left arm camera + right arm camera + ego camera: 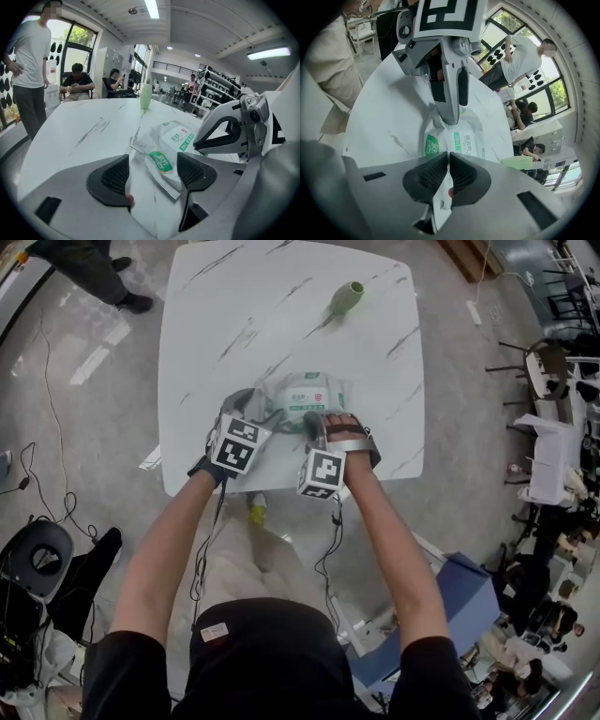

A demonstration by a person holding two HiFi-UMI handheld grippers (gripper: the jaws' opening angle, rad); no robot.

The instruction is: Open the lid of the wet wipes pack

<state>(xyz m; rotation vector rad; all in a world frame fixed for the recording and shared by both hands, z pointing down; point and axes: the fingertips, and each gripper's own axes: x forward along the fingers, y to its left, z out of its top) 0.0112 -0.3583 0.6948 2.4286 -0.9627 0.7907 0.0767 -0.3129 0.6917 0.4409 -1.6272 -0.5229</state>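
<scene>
The wet wipes pack (305, 395) is soft, crinkled plastic film with a slight gloss. The tabletop (281, 306) is smooth, marble-patterned white with a faint sheen. The left gripper (153, 165) has matt black, finely ribbed pads (112, 177).

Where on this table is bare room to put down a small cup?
Bare: the far left of the table, and the stretch between the green vase and the wet wipes pack. Crowded: the near edge, where the left gripper and right gripper meet the pack.
</scene>
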